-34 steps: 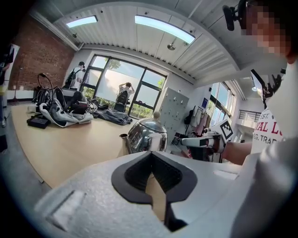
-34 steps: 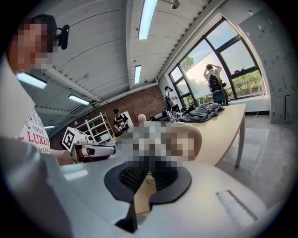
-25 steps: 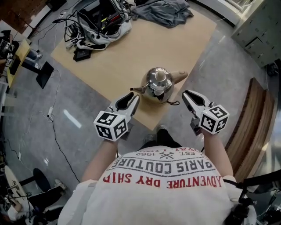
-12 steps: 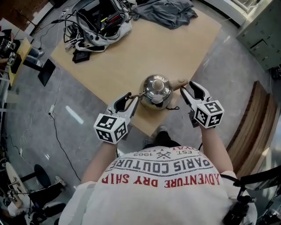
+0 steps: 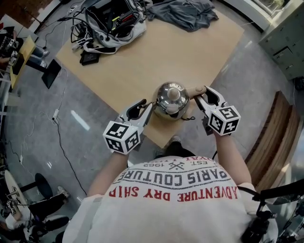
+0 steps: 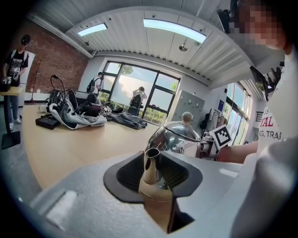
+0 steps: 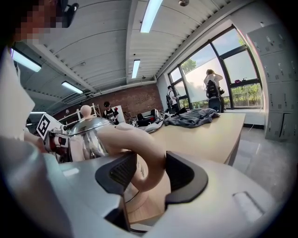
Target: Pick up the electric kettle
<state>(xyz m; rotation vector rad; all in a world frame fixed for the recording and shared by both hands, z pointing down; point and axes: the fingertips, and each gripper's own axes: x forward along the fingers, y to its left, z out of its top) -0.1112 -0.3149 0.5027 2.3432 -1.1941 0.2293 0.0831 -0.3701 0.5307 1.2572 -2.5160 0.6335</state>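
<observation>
Both closing: left hand-held gripper (image 5: 145, 108) about kettle spout (image 6: 151, 167), right hand-held gripper (image 5: 203, 97) about handle (image 7: 139, 158); wooden table (image 5: 142, 52).

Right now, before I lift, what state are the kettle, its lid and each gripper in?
Kettle: upright near the corner of the table.
Lid: on, closed.
Left gripper: jaws closing, spout between them, not clamped.
Right gripper: jaws closing, handle between them, not clamped.
Grey cloth: crumpled at the table's far end.
</observation>
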